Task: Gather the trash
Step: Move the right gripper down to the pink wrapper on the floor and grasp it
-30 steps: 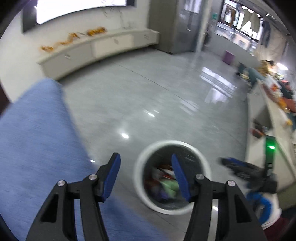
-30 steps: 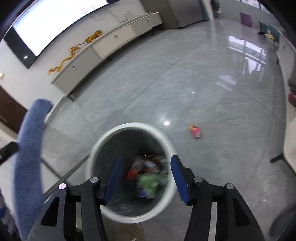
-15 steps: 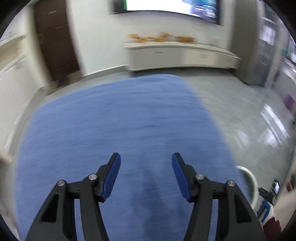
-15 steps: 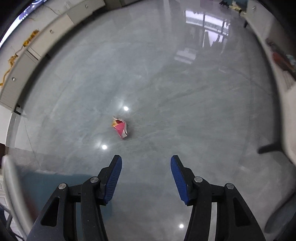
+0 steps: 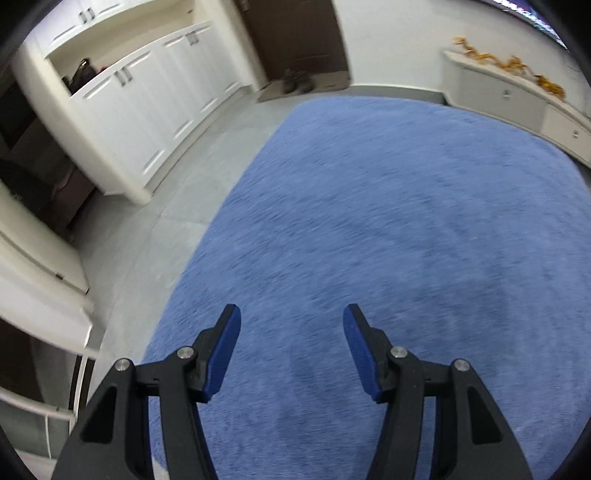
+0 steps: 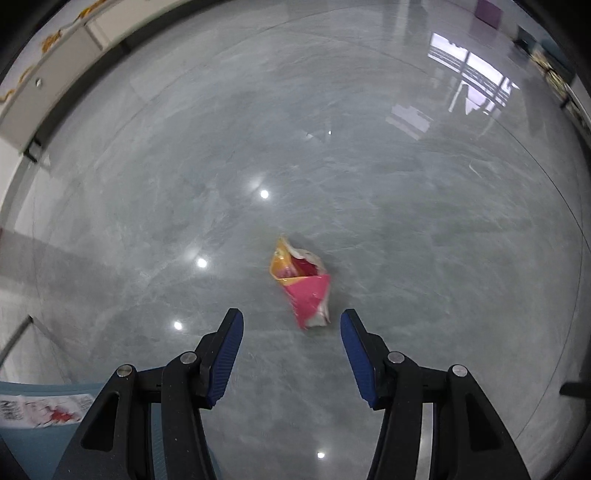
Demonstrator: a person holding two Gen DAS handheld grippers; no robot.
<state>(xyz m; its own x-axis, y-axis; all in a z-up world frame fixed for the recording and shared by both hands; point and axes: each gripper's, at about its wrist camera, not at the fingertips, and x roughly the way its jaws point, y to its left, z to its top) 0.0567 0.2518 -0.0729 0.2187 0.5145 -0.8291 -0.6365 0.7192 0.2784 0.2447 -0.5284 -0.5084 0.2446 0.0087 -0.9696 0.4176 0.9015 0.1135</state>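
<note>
On the glossy grey floor (image 6: 369, 184), just ahead of the right gripper (image 6: 291, 332), lies a crumpled pink and yellow snack wrapper (image 6: 303, 284), its torn mouth turned away from the camera and its pink lower end reaching down towards the gap between the blue pads. Those jaws stand apart with nothing between them, and the wrapper is not touched by either finger; it sits a little nearer the right-hand pad than the left. Ceiling lights and a window reflect off the floor around it. At the lower left corner of that view a teal surface (image 6: 44, 435) carries a printed white label, and a long white cabinet (image 6: 55, 66) runs along the upper left edge. Over on the other side, the left gripper (image 5: 291, 332) hangs above a wide blue rug (image 5: 406, 221), its jaws likewise parted and empty. Beyond the rug stand white cupboards (image 5: 147, 103), a dark door (image 5: 299, 33) and a low white sideboard (image 5: 517, 92) with orange ornaments on top.
</note>
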